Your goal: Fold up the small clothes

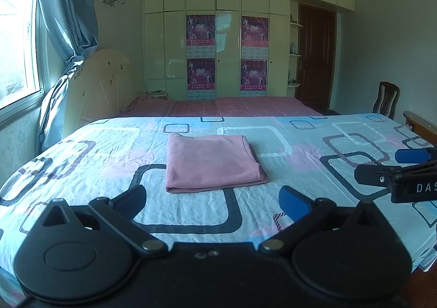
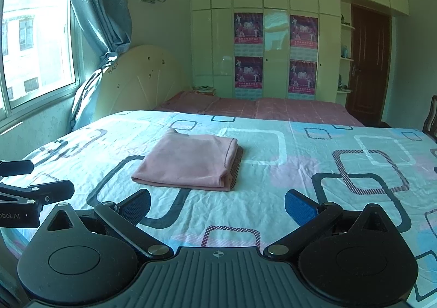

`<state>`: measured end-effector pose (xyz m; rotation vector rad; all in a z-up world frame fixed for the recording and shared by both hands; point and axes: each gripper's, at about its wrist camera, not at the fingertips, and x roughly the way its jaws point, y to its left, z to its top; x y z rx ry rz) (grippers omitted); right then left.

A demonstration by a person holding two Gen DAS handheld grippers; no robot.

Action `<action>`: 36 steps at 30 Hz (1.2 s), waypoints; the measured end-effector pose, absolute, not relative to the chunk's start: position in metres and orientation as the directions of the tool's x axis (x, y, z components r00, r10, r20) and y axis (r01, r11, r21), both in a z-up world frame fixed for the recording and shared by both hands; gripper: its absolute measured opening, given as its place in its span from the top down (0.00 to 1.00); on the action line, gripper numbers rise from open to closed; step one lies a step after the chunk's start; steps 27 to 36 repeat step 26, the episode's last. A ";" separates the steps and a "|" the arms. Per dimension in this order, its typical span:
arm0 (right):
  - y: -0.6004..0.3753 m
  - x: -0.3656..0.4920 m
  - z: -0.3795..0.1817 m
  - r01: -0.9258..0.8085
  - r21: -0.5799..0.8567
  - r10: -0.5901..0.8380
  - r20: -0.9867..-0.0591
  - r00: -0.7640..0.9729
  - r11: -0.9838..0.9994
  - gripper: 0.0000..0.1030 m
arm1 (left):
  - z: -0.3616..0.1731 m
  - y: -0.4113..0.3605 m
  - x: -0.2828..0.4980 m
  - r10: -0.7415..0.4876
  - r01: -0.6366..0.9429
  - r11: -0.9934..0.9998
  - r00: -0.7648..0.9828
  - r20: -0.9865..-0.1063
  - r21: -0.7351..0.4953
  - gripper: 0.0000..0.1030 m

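The left gripper is held open and empty above the patterned bedsheet. The folded pink garment is laid mid-bed, beyond both grippers (striped lower layer partly hidden). The right gripper is likewise spread, nothing gripped.

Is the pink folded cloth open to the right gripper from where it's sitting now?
Probably yes. The right gripper is open and faces the pink cloth, with only bare bedsheet between them; the left gripper sits off to the side.
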<state>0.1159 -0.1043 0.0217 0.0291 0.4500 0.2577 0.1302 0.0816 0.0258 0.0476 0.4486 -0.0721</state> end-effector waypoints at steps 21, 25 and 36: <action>-0.110 0.115 0.020 -0.255 0.077 0.262 -0.432 0.863 0.964 0.00 | 0.027 0.075 0.124 -0.071 0.102 0.993 0.917 -0.392 0.060 0.01; -0.109 0.117 0.020 -0.263 0.073 0.268 -0.435 0.859 0.962 0.00 | 0.027 0.075 0.125 -0.077 0.107 0.993 0.915 -0.397 0.054 0.01; -0.108 0.117 0.020 -0.266 0.072 0.270 -0.436 0.858 0.961 0.00 | 0.026 0.075 0.125 -0.076 0.105 0.993 0.913 -0.400 0.052 0.01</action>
